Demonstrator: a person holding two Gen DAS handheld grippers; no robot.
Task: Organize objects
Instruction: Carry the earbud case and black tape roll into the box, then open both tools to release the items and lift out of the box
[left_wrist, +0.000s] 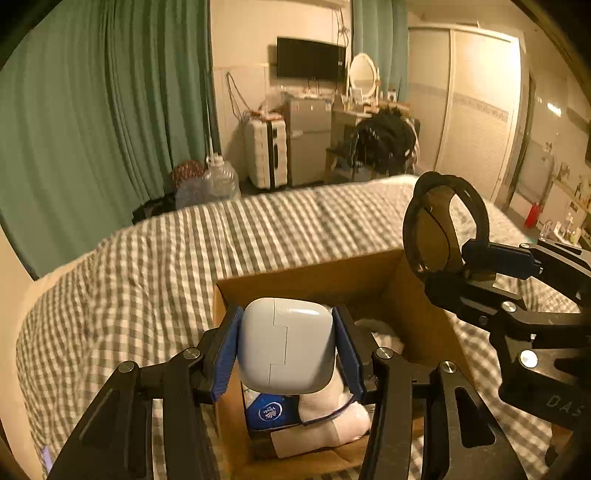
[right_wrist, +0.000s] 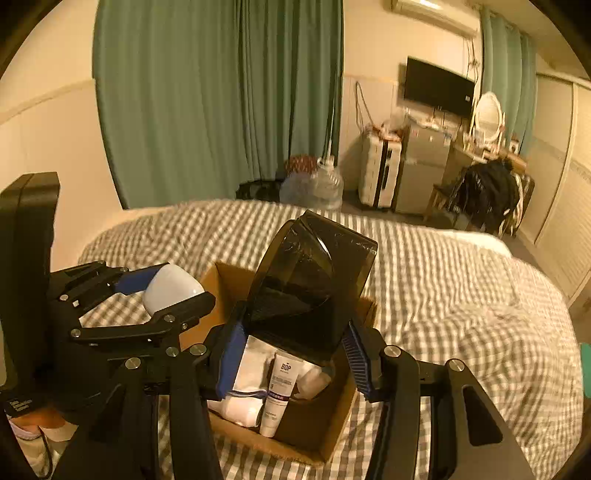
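Observation:
My left gripper (left_wrist: 286, 347) is shut on a white earbud case (left_wrist: 286, 345) and holds it above the open cardboard box (left_wrist: 314, 275) on the bed. My right gripper (right_wrist: 291, 350) is shut on a roll of dark tape (right_wrist: 314, 280), also above the box (right_wrist: 332, 435). In the left wrist view the right gripper (left_wrist: 467, 258) holds the tape roll (left_wrist: 439, 229) over the box's right wall. In the right wrist view the left gripper (right_wrist: 162, 291) holds the case (right_wrist: 170, 288) at the box's left. Inside the box lie white socks (right_wrist: 247, 387), a white tube (right_wrist: 279, 391) and a blue packet (left_wrist: 269, 411).
The box sits on a bed with a grey-and-white checked cover (left_wrist: 147, 277). Beyond the bed are green curtains (left_wrist: 92, 110), water jugs (left_wrist: 218, 181), a white suitcase (left_wrist: 266, 151), a small fridge (left_wrist: 308, 140), a chair with dark clothes (left_wrist: 384, 144) and a wardrobe (left_wrist: 476, 110).

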